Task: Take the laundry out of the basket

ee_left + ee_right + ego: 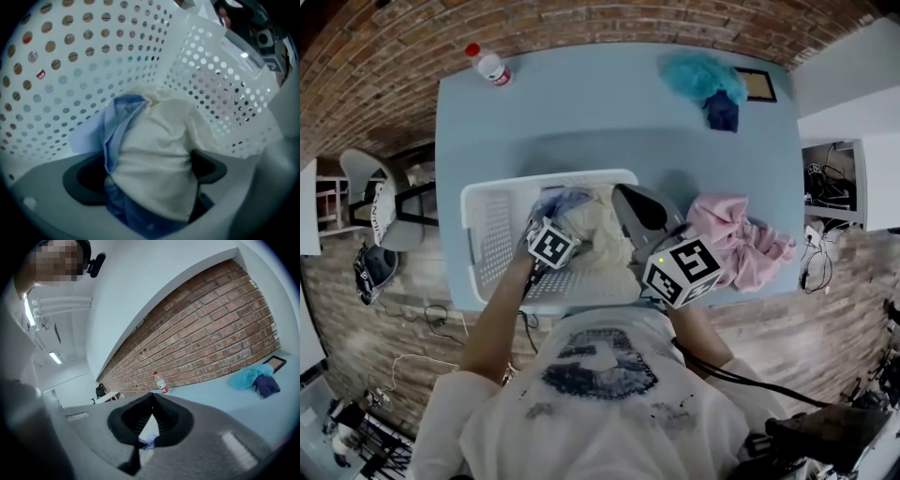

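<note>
We find the left gripper (146, 173) inside the white basket (93, 70). Its jaws are spread wide around a cream garment (154, 154) and a blue garment (119, 117), both lying in the basket. The pads appear not to press, though contact on the right side is hard to judge. The right gripper (150, 397) has its jaws closed on nothing. A pink garment (736, 234) lies on the table (581, 112) beside the basket.

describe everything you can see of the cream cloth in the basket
The cream cloth is soft, crumpled fabric, bunched into a wrinkled mound inside the white perforated basket. A blue garment lies against one side and beneath it. The left gripper's open jaws straddle it.
</note>
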Demonstrator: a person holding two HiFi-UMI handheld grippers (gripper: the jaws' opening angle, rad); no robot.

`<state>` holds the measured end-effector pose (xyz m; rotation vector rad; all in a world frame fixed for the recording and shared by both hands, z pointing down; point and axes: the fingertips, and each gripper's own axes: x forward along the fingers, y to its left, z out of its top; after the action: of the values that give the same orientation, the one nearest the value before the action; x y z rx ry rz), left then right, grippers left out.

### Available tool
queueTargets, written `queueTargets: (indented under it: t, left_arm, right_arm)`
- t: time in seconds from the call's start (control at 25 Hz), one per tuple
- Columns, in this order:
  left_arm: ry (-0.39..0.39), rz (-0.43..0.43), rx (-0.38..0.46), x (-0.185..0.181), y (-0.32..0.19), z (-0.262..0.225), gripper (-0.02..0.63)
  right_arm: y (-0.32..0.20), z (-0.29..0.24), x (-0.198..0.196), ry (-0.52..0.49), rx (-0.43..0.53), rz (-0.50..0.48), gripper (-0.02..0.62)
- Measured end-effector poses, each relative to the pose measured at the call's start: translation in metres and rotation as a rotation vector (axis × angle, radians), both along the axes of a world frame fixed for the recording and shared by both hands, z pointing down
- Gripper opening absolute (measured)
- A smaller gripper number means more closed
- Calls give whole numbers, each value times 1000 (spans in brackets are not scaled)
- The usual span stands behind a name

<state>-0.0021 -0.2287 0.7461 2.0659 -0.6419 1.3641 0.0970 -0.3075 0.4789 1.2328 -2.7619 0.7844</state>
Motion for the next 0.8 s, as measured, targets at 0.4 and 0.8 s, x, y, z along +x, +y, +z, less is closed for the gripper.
queueTargets:
  t: [0.4,0.8]
  left_arm:
    - [-21,33,-5,2,9,25,543]
    - [-28,49,-32,-5,9,21,394]
  right_arm:
    - [1,2,1,2,-4,12,-3]
    - [5,1,1,0,-12,20,-3]
